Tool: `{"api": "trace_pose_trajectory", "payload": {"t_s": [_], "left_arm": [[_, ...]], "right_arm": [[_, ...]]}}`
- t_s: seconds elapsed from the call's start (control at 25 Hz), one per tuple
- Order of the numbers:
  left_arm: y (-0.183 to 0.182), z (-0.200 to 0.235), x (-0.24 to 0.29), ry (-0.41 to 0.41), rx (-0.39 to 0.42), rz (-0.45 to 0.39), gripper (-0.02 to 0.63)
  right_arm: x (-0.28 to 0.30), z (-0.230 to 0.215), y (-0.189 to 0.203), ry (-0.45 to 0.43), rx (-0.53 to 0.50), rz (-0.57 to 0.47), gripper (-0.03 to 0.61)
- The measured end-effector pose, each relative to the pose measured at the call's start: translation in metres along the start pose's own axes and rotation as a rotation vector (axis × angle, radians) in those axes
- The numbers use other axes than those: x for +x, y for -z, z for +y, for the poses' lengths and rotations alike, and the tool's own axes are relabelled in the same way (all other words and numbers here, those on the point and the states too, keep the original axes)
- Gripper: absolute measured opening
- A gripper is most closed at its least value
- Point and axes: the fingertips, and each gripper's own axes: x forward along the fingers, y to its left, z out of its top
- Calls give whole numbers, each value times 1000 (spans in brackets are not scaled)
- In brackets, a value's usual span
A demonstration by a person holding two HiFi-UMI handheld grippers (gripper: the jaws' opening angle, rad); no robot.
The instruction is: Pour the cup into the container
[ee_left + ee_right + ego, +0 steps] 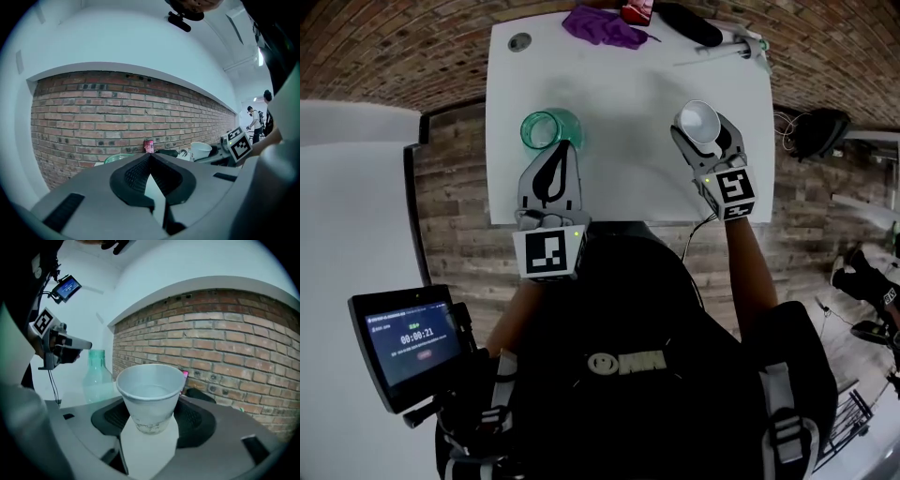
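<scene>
Contact is plain in the right gripper view: the right gripper [152,417] has its jaws set wide but closed on the lower sides of a white tapered disposable cup [150,392], which stands upright between the dark ribbed pads. That view also looks into the cup's pale inside, though I cannot tell whether anything fills it or whether its base rests on the white table [628,122] or hangs just above. Off to the cup's left stands the translucent green bottle-shaped container [97,376], its narrow neck and shoulder clear only here.

From the head view the layout reads differently. The container shows as a round green mouth on the table's left half, and the cup sits well apart from it on the right half. The left gripper [551,176] points at the container, its tips just short of the green rim. At the table's far edge lie a crumpled purple cloth [602,26] and a long black object [686,23], which neither gripper view shows clearly.

In the left gripper view, that gripper's jaws meet tip to tip with nothing between them. Only a sliver of the green rim peeks over them. The cup and the other gripper's marker cube appear at the right, before a red brick wall [117,112]. A small lit screen [405,345] sits at the person's left.
</scene>
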Motion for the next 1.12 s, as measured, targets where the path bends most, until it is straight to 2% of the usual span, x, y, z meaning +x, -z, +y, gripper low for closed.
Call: {"api": "trace_pose_trajectory", "payload": {"t_s": [0.2,0.36,0.4,0.44,0.48,0.52,0.56,0.68,0.96,1.0,1.08,1.12], "left_arm": [[3,28,-10,-54,-34,-16,-2],[6,37,-23,-44,-35,-60,-2],[8,36,-26,-31,-36,-66,47],[11,35,-29,-16,-29,-66,152],[16,35,-29,-3,-13,-54,219],[23,34,-27,7,7,-30,342],[30,33,-22,9,24,-3,437],[38,32,-3,0,55,37,530],[41,45,29,-5,104,26,528],[43,46,32,-3,113,29,512],[43,47,37,-3,120,19,354],[41,48,40,0,117,11,348]], "right_arm": [[18,29,-65,-80,-88,-41,295],[24,46,-88,-119,-117,-71,295],[25,49,-91,-127,-124,-75,295],[25,52,-93,-133,-131,-76,295],[26,54,-94,-139,-136,-77,295],[26,56,-95,-143,-139,-77,295],[26,58,-96,-146,-141,-77,295],[22,63,-100,-146,-144,-72,295],[16,62,-107,-109,-145,-75,295],[14,61,-106,-103,-142,-75,295],[15,56,-105,-97,-134,-72,295],[16,53,-104,-94,-132,-69,295]]}}
